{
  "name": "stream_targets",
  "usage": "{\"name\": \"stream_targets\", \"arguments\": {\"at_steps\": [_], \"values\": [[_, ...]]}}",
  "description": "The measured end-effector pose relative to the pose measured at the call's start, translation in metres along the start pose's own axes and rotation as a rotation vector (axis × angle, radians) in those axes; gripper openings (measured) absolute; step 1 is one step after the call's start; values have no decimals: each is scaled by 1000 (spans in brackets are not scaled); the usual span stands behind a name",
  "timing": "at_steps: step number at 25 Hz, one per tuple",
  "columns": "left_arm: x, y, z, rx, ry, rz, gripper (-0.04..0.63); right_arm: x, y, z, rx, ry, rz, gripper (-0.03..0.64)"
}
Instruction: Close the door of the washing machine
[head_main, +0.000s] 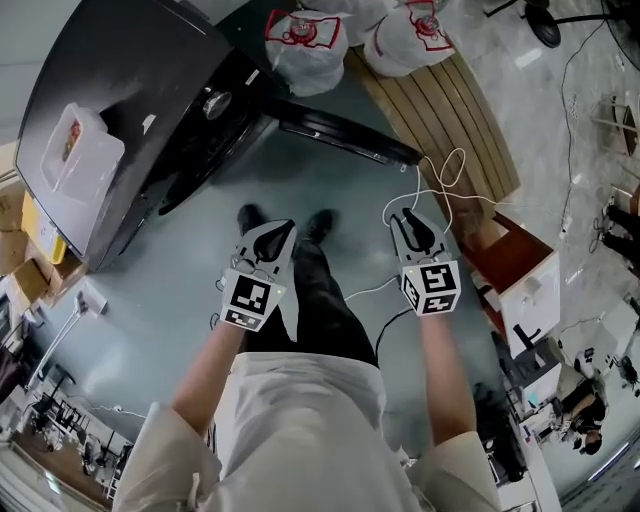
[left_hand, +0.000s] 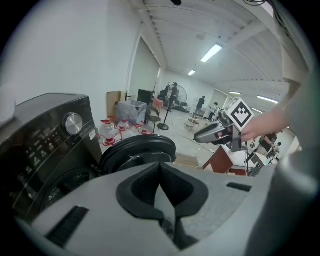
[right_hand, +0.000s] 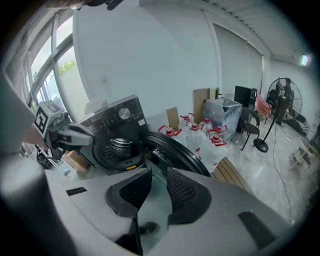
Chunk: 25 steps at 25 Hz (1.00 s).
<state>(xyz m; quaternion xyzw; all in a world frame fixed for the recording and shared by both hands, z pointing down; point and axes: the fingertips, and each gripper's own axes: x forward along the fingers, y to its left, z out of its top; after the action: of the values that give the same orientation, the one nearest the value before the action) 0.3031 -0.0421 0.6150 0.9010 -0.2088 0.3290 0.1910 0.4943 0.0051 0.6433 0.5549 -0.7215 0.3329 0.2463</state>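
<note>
The black front-loading washing machine (head_main: 150, 120) stands at the upper left, with its round door (head_main: 340, 130) swung wide open to the right. The right gripper view shows the bare drum (right_hand: 117, 147) and the door (right_hand: 175, 152) beside it. My left gripper (head_main: 272, 238) hangs over the floor in front of the machine, its pads meeting at the tip (left_hand: 160, 167) with nothing in them. To its right my right gripper (head_main: 408, 222) hangs below the door's free edge, its jaws (right_hand: 159, 180) apart and empty. Neither gripper touches the door.
A white container (head_main: 75, 150) lies on top of the machine. Bagged water jugs (head_main: 310, 40) sit behind the door next to a wooden pallet (head_main: 450, 120). A white cable (head_main: 430, 190) trails over the floor, and a red-brown cabinet (head_main: 510, 260) stands at the right. My legs are between the grippers.
</note>
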Motion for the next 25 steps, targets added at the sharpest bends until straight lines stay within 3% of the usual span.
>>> {"name": "stream_targets", "arguments": {"at_steps": [15,25], "values": [[99,-15,-47,22,71,-48,9,84,-111,-69,-121,126,-59,114],[146,-27,-73,-3,83,-76,9,125,-172,-79,-253,184,-133,114]]}}
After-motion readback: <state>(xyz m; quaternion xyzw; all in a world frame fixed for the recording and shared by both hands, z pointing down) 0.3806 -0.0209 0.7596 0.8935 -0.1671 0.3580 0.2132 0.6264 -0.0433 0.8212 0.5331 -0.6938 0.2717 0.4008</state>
